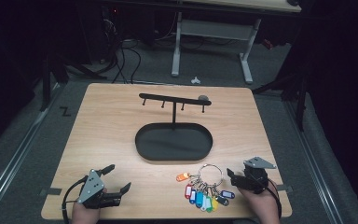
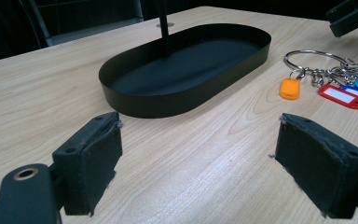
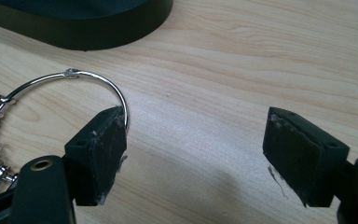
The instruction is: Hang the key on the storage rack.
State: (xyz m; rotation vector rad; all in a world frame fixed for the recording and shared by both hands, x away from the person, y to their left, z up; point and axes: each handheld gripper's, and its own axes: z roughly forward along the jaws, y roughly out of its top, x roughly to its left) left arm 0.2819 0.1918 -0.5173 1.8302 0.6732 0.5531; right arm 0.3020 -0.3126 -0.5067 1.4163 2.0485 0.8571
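Right gripper view shows the right claw [image 3: 196,149] spread apart, one pad beside the key ring [image 3: 98,86] lying flat on the tabletop [image 3: 242,60]: light, stiff, slippery wire, probably best pinched across its bare arc, while the left claw [image 2: 198,163] gapes empty.

tray [image 1: 144,148]: black | key ring [image 1: 210,169]: silver | tags [image 1: 204,198]: orange, red, blue, green, yellow | table [image 1: 107,121]: light woodgrain

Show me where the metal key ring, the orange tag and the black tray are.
metal key ring [image 1: 210,173], high view, on its wire loop.
orange tag [image 2: 289,88], left gripper view, on its face.
black tray [image 1: 173,157], high view, on its near rim.
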